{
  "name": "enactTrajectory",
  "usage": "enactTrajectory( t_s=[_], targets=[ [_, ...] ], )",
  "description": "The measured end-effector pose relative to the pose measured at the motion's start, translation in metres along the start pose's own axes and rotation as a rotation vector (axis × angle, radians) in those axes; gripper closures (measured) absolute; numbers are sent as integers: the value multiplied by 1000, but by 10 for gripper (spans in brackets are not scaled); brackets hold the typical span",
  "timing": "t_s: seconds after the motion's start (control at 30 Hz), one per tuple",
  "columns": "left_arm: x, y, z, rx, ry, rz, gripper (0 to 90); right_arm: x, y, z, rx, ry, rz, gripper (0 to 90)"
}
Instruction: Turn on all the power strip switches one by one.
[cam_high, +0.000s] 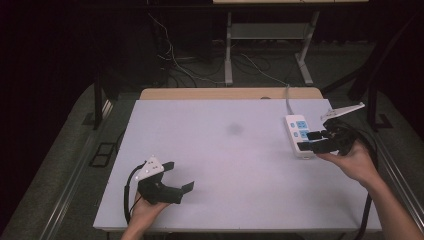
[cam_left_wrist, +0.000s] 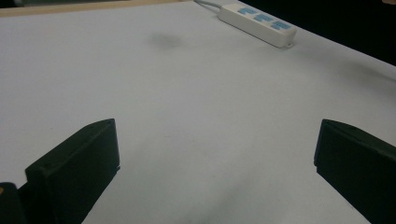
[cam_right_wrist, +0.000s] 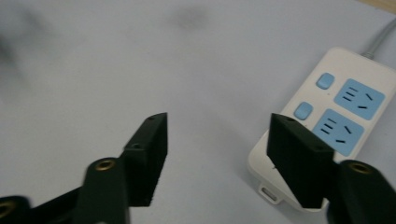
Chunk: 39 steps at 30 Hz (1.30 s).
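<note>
Jaws stood apart on both the left gripper (cam_high: 179, 176), near the white table's (cam_high: 225, 165) front edge, and the right gripper (cam_high: 310, 140), by the white plastic power strip with blue sockets (cam_high: 298, 130).

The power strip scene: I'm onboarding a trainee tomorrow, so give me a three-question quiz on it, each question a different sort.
1. True or false: the right gripper is clamped shut on the power strip.
2. Multiple choice: where on the table does the power strip lie? A) near the person's left hand B) at the centre C) by the right edge, cord running to the far side
3. Fill in: the left gripper's jaws stand ____ above bare table.

Key: 1. False; its jaws are open, one over the strip's near end. 2. C. 3. open.
</note>
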<state>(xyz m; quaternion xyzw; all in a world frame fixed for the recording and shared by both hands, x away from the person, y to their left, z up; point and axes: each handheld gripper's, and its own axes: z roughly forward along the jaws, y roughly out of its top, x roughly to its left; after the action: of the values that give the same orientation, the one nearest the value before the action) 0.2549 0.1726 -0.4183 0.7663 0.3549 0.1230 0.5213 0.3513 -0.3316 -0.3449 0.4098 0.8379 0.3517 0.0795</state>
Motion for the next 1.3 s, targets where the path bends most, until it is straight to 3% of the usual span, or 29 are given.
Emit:
enactTrajectory(
  t_s=[0.03, 0.07, 0.1, 0.17, 0.23, 0.27, 0.3, 0.43, 0.77, 1.3],
  targets=[
    [0, 0, 0, -1, 0, 0, 0, -3, 1, 1, 4, -19, 4, 509],
    [0, 0, 0, -2, 0, 0, 0, -3, 1, 1, 4, -19, 4, 509],
    [0, 0, 0, -1, 1, 0, 0, -6, 3, 2, 12, -28, 11, 586],
    [0, 0, 0, 0, 3, 1, 0, -7, 4, 2, 11, -27, 15, 615],
    [0, 0, 0, 1, 4, 4, 0, -12, 4, 4, 13, -27, 26, 716],
    [0, 0, 0, 1, 4, 4, 0, -12, 4, 4, 13, -27, 26, 716],
    [-1, 0, 0, 1, 3, 5, 0, -16, 4, 6, 20, -27, 39, 786],
    [0, 0, 0, 1, 5, 6, 0, -25, 3, 9, 16, -29, 53, 892],
    [0, 0, 0, 1, 6, 5, 0, -39, 3, 18, 20, -35, 71, 900],
    [0, 0, -1, 1, 4, 6, 0, -47, 2, 37, 68, -48, 74, 900]
  ],
)
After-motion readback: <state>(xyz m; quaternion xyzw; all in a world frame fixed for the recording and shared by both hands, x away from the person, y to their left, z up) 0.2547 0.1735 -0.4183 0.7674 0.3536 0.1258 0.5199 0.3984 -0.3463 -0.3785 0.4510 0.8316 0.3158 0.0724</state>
